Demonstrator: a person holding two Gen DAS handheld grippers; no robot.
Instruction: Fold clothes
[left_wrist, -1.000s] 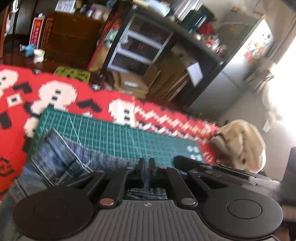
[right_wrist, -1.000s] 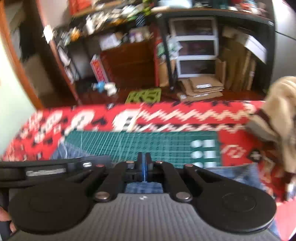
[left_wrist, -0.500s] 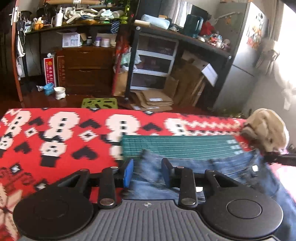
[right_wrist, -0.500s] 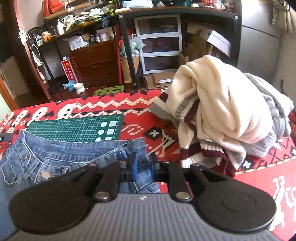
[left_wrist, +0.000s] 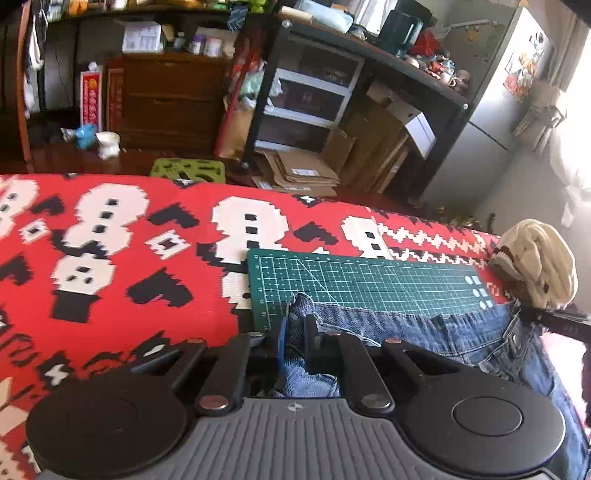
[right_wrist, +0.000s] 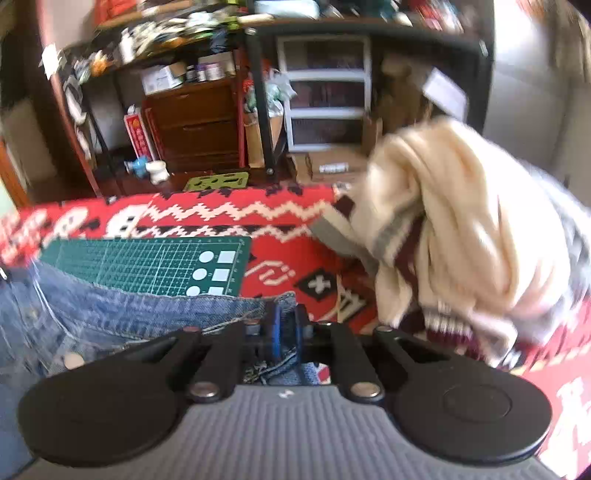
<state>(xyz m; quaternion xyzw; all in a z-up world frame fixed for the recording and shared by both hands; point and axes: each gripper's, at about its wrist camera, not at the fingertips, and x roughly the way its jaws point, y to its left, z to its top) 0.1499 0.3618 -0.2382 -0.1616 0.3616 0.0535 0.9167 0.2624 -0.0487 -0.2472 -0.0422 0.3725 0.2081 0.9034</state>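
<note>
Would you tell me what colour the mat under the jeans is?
Dark green mat with a pale grid; clearest in the left wrist view.

Faded blue denim jeans (left_wrist: 424, 332), waistband stretched flat across the near edge of the green gridded cutting mat (left_wrist: 362, 280), on the red patterned cloth. Crumpled cream knit sweater with maroon stripes (right_wrist: 454, 229) heaped just beside.

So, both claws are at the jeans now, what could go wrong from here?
Each claw holds only a thin edge: the left claw and the right claw pinch just the rim of the jeans, so the denim may slip out. The jeans overlap the cutting mat and might drag it. The sweater pile lies close, so it could snag.
</note>
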